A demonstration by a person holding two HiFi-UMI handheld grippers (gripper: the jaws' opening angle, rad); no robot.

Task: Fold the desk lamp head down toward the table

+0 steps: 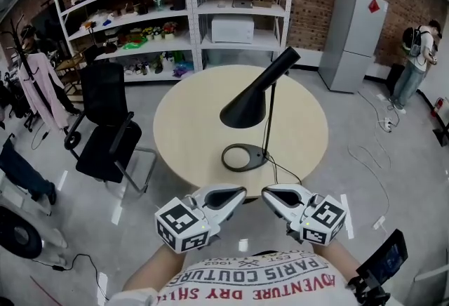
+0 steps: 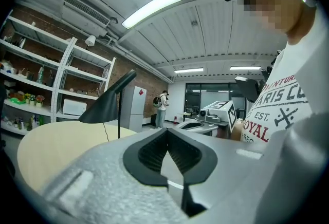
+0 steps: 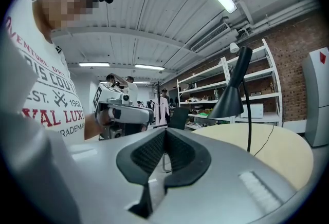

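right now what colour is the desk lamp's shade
Black. The lamp shade shows best in the head view.

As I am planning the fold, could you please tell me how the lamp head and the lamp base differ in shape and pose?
The lamp head is a cone, while the lamp base is a flat ring with an open middle. The lamp head is held up on the thin stem, tilted with its wide end lowest; the lamp base lies flat on the table. Both are black and belong to one lamp.
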